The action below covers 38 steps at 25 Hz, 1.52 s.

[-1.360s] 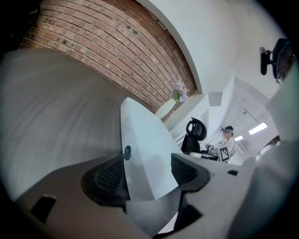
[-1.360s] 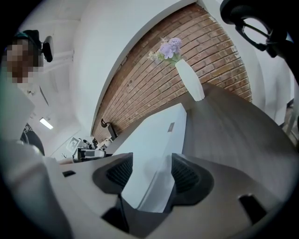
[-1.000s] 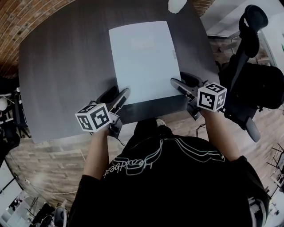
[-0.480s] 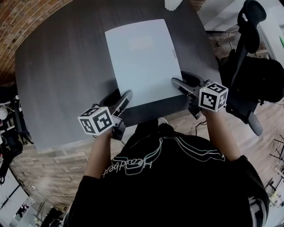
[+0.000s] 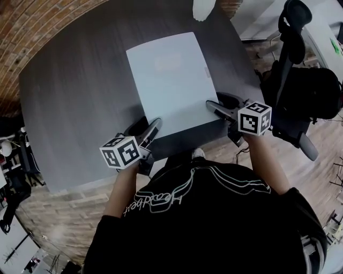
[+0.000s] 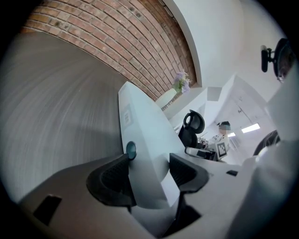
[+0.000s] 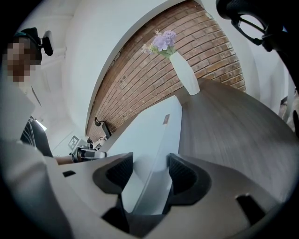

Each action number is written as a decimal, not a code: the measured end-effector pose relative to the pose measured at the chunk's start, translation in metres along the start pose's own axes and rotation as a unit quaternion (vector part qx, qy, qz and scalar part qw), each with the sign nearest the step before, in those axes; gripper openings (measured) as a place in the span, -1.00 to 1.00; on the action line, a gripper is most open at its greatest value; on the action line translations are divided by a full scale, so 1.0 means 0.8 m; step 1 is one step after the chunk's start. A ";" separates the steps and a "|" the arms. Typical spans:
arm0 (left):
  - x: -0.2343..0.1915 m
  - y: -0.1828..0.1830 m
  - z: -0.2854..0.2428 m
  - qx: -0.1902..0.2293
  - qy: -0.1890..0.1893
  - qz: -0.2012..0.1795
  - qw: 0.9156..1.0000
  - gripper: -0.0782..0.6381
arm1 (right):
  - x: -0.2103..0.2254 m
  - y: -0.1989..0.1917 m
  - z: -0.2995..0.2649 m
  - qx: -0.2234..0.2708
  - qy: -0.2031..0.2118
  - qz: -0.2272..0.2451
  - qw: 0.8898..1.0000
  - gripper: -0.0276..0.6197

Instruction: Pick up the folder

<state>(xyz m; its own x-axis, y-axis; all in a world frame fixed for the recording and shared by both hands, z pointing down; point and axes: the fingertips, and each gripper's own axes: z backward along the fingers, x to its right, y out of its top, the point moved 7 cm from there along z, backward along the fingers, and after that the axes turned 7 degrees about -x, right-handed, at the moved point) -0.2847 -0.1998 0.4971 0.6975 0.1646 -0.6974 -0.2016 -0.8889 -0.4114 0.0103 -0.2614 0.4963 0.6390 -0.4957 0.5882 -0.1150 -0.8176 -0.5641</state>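
At the dark table's [image 5: 75, 107] near edge, the left gripper [image 5: 147, 124], its jaws just closed in, and the right gripper [image 5: 220, 101] each pinch a near corner of the pale folder [image 5: 169, 80]. A vase [image 5: 201, 8] stands at the far edge.

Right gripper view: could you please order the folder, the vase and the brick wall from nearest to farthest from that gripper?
1. folder, between the jaws of the right gripper.
2. vase, at the far end of the table.
3. brick wall, behind the vase.
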 end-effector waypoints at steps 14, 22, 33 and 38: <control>0.013 -0.007 0.004 0.018 0.034 -0.011 0.999 -0.04 | -0.001 -0.003 0.007 0.002 0.009 0.005 1.000 -0.24; 0.028 -0.039 0.009 0.027 0.044 -0.005 0.999 -0.04 | -0.006 -0.026 0.023 0.003 0.017 0.013 1.000 -0.24; 0.049 -0.089 0.018 0.030 0.049 0.000 0.998 -0.05 | -0.016 -0.066 0.048 0.002 0.027 0.019 0.999 -0.24; 0.057 -0.107 0.022 0.032 0.051 0.001 0.998 -0.05 | -0.021 -0.080 0.057 0.002 0.030 0.019 0.999 -0.24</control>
<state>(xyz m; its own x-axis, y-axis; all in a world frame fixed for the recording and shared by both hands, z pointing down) -0.2478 -0.1088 0.4899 0.7625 0.1159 -0.6365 -0.2445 -0.8592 -0.4494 0.0417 -0.1873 0.4958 0.5878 -0.5426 0.6000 -0.1352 -0.7972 -0.5884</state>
